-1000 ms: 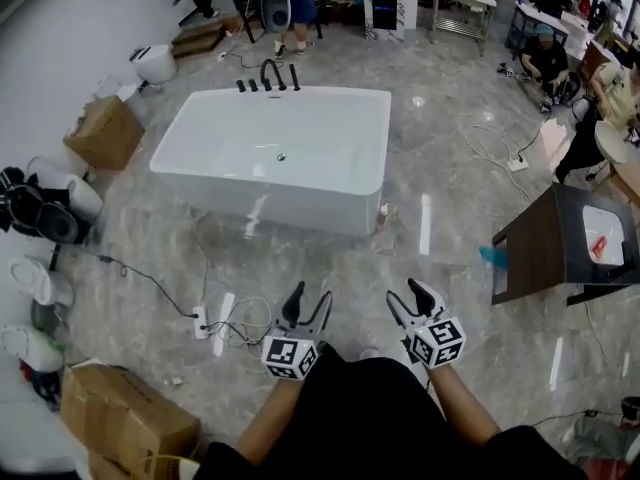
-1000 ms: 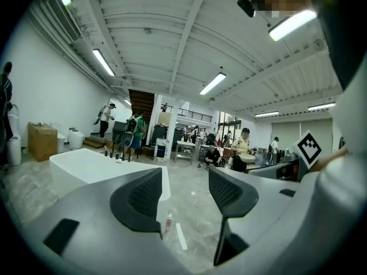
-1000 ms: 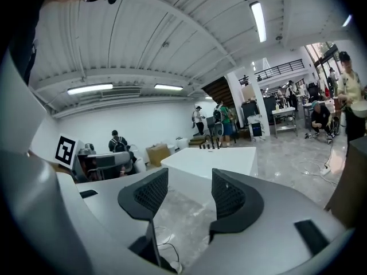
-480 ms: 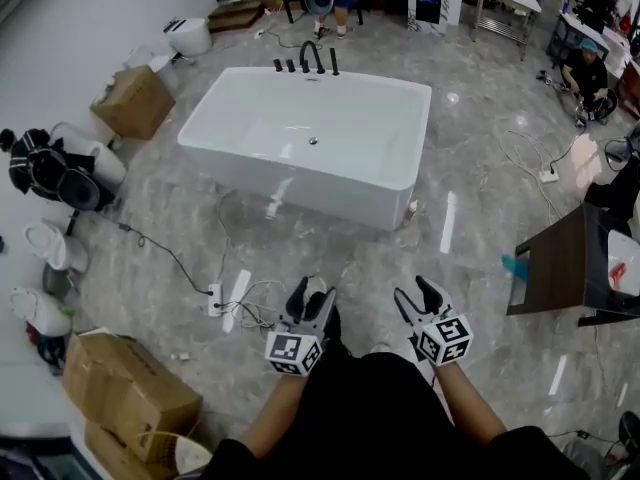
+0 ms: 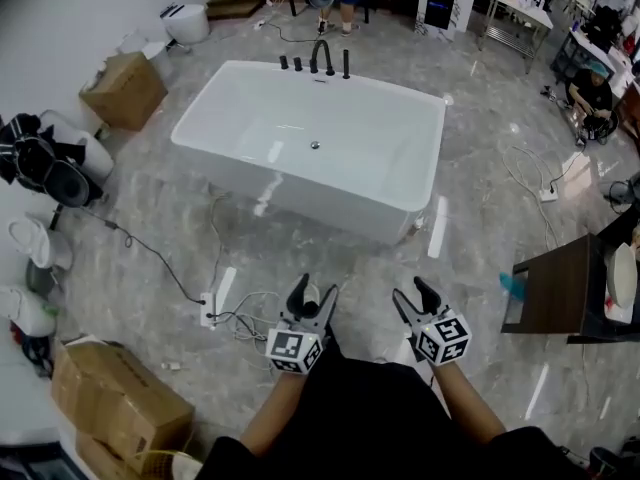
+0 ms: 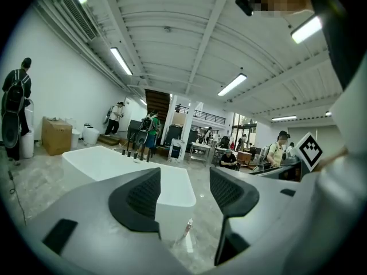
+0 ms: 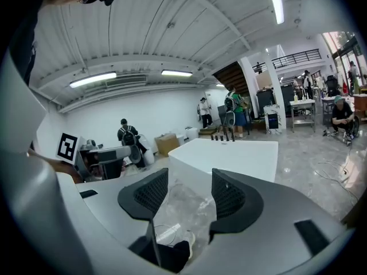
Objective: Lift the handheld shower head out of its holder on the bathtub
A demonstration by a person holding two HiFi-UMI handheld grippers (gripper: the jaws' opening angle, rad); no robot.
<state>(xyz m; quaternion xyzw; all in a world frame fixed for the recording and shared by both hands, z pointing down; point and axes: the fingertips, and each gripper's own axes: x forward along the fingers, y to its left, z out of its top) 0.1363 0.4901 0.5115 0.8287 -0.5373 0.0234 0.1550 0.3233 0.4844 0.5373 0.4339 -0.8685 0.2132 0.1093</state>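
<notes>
The white bathtub [image 5: 300, 196] stands on the marble floor a few steps ahead of me. On its far rim is a row of black fittings [image 5: 320, 62], with the slim handheld shower head [image 5: 346, 65] upright at the right end. My left gripper [image 5: 314, 294] and right gripper [image 5: 412, 295] are held low in front of my body, far short of the tub, both open and empty. The left gripper view has the bathtub [image 6: 109, 164] and fittings [image 6: 135, 152] beyond the open left gripper [image 6: 183, 191]. The right gripper view shows the bathtub [image 7: 229, 153] past the open right gripper [image 7: 189, 193].
A power strip with tangled cables [image 5: 212, 311] lies on the floor between me and the tub. Cardboard boxes [image 5: 124, 90] [image 5: 118, 400] and toilets [image 5: 45, 168] line the left. A dark table [image 5: 560, 293] stands at right. People [image 5: 592, 90] are at the back.
The head view has shifted, so the tub sits slightly more to the right and closer. Both grippers stay open, in about the same place before my body.
</notes>
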